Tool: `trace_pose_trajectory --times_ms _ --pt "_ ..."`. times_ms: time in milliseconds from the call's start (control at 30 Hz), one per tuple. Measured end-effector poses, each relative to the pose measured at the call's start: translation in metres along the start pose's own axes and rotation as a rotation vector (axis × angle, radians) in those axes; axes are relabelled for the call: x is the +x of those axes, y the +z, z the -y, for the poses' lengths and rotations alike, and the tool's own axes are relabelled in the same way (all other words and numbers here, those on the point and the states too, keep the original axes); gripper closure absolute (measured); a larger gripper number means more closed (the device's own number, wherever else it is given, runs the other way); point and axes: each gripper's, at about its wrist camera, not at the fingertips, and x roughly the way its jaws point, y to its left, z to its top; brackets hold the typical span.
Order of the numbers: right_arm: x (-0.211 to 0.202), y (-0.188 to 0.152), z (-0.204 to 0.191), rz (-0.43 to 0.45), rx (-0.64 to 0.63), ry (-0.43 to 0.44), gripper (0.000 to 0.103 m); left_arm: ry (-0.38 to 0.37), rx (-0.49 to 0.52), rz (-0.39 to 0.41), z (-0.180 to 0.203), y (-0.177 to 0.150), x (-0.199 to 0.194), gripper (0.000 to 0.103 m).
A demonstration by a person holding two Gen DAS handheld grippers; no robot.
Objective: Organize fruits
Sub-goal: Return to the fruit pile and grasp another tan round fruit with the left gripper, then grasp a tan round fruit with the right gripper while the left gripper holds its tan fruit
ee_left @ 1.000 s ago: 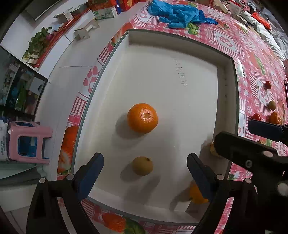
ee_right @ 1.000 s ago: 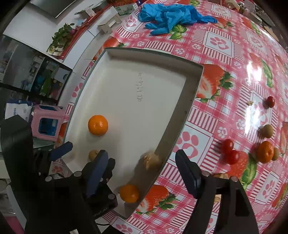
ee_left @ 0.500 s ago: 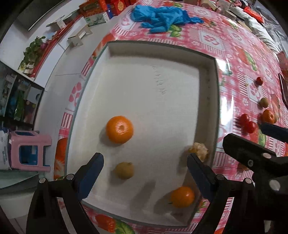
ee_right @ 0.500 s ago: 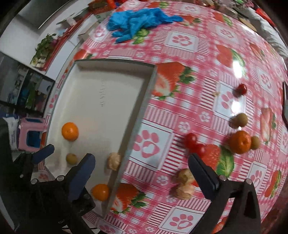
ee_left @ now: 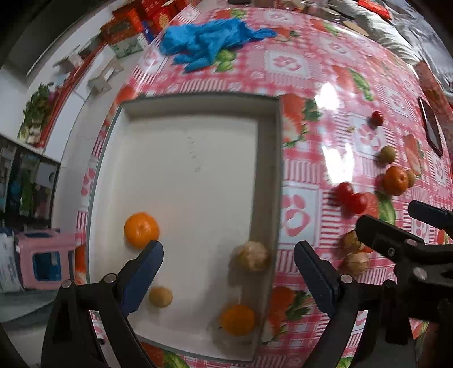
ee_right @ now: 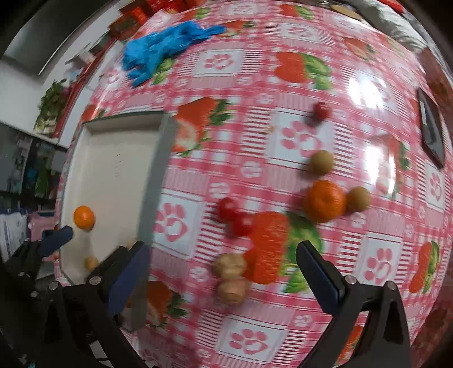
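Note:
A white tray holds two oranges, a small brown fruit and a papery husked fruit. My left gripper hangs open above the tray's near right part, with nothing between its fingers. My right gripper is open wide over the tablecloth, right of the tray. Two husked fruits lie on the cloth between its fingers, untouched. Beyond them are two red tomatoes, an orange, two brown fruits and another tomato.
Blue gloves lie crumpled at the table's far side. A dark flat device sits at the right edge. Red boxes stand beyond the gloves. A pink stool is on the floor left of the table.
Both grippers have moved right across the table. The right one has left the tray's edge for the loose fruit on the cloth, and its jaws have spread wider.

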Motion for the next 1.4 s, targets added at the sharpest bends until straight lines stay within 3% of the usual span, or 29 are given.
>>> trace_pose_trajectory --times_ms 67,400,600,767,800,833,900,1200,1233,1267,1300,1400 --pt "-0.003 -0.001 0.015 0.009 0.031 -0.010 0.000 0.010 0.029 0.017 0.008 0.005 -0.005 0.009" --pt "-0.004 -0.017 0.117 0.004 0.240 -0.120 0.000 -0.086 0.158 0.058 0.061 0.032 -0.017 0.009" --pt "0.006 -0.037 0.154 -0.055 0.267 -0.186 0.000 -0.131 0.220 0.031 0.101 0.052 -0.002 0.009" --pt "0.016 -0.055 0.170 -0.099 0.252 -0.220 0.000 -0.224 0.177 -0.005 0.124 0.075 0.009 0.009" --pt "0.016 -0.057 0.169 -0.094 0.234 -0.238 0.000 -0.234 0.162 -0.008 0.128 0.081 0.012 0.012" --pt "0.016 -0.058 0.168 -0.091 0.216 -0.243 0.000 -0.241 0.155 -0.010 0.132 0.085 0.014 0.023" --pt "0.014 -0.061 0.167 -0.083 0.197 -0.248 0.000 -0.255 0.155 -0.041 0.146 0.095 0.022 0.029" --pt "0.012 -0.080 0.154 -0.045 0.186 -0.256 0.000 -0.234 0.193 -0.088 0.192 0.109 0.050 0.029" --pt "0.011 -0.082 0.154 -0.041 0.186 -0.256 0.000 -0.228 0.200 -0.094 0.196 0.109 0.052 0.032" --pt "0.010 -0.086 0.154 -0.038 0.185 -0.257 0.000 -0.218 0.208 -0.100 0.200 0.109 0.055 0.047" --pt "0.010 -0.083 0.154 -0.036 0.185 -0.256 0.000 -0.206 0.216 -0.114 0.204 0.108 0.059 0.056" --pt "0.013 -0.079 0.156 -0.034 0.184 -0.256 0.000 -0.202 0.228 -0.107 0.214 0.110 0.060 0.056"
